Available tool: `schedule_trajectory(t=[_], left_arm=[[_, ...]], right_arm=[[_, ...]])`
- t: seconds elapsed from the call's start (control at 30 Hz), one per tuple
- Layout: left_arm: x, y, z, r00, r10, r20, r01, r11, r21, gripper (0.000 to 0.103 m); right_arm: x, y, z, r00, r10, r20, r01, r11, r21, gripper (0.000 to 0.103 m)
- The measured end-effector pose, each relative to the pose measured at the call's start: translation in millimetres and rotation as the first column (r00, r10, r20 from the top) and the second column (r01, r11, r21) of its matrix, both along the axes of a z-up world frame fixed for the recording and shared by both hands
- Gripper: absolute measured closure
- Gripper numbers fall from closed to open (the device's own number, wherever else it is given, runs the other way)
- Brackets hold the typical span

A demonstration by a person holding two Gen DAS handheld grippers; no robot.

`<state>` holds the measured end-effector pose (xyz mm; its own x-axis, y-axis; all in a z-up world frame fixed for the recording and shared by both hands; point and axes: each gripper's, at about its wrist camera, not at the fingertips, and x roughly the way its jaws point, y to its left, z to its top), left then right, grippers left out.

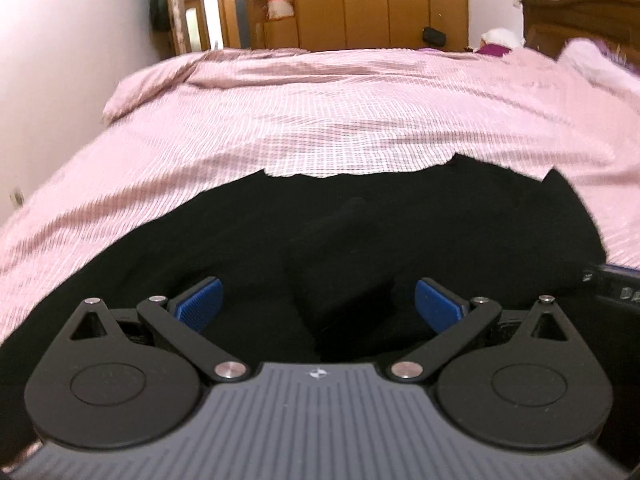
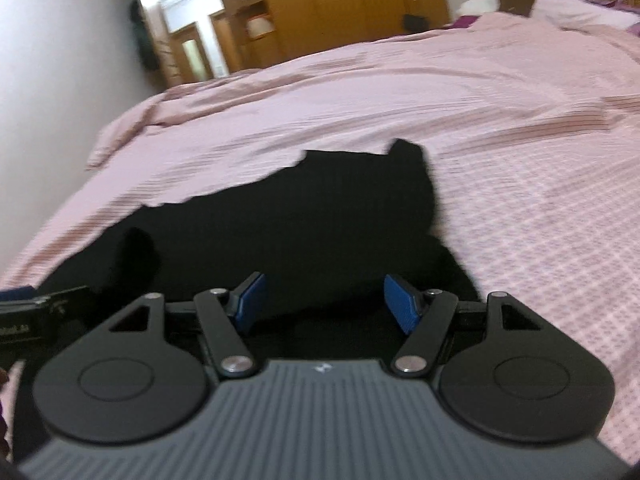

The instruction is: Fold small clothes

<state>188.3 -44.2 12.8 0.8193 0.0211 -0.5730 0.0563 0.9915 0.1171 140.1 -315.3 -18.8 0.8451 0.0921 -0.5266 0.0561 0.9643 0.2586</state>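
A black garment (image 1: pixel 360 220) lies spread on the pink checked bed cover (image 1: pixel 320 120), with a raised fold near its middle. My left gripper (image 1: pixel 318 304) hovers low over the garment's near part, its blue pads (image 1: pixel 200 300) wide apart and holding nothing. In the right wrist view the same garment (image 2: pixel 300 208) runs from lower left to a pointed corner at the upper right. My right gripper (image 2: pixel 324 304) is open above the garment's near edge, with only cloth beneath it. Each gripper's body shows at the edge of the other's view; both views are blurred.
The pink bed cover (image 2: pixel 520 160) stretches far ahead and to the right. A white pillow (image 1: pixel 592 60) and a wooden headboard (image 1: pixel 580 20) are at the far right. A wooden wardrobe (image 1: pixel 380 0) and a doorway stand behind the bed, and a white wall runs along the left.
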Motion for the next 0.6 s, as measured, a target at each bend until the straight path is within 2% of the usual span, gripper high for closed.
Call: schedule_trajectory(t=[0.07,0.17,0.3,0.47,0.6], left_arm=[[10.9,-12.8,-11.8,1.0,0.0,0.002,-0.001,0.999,0.05,0.0],[32.5,-19.5,-30.1,1.0,0.016,-0.015,-0.015,0.996,0.082,0.0],[46.7,-10.9,-37.1,0.995,0.097,0.007,-0.097,0.987,0.128,0.0],[42.9,30.7,-24.1,0.979,0.203,0.034,-0.204,0.978,0.035,0.0],[34.1,62.3,-18.4,0.96,0.275,0.053,-0.277,0.96,0.029,0.0]], right_arm=[[2.9,-5.2,-6.3,1.0,-0.017,-0.014,0.017,1.0,0.011,0.035],[2.3,-12.7,-17.1,1.0,-0.019,-0.022,0.02,0.999,0.047,0.036],[1.7,-10.8,-21.7,1.0,0.002,0.0,-0.002,1.0,0.01,0.036],[0.1,-10.6,-24.8,1.0,0.01,0.014,-0.01,1.0,0.007,0.036],[-0.9,-9.2,-25.5,1.0,0.011,0.022,-0.011,1.0,-0.003,0.036]])
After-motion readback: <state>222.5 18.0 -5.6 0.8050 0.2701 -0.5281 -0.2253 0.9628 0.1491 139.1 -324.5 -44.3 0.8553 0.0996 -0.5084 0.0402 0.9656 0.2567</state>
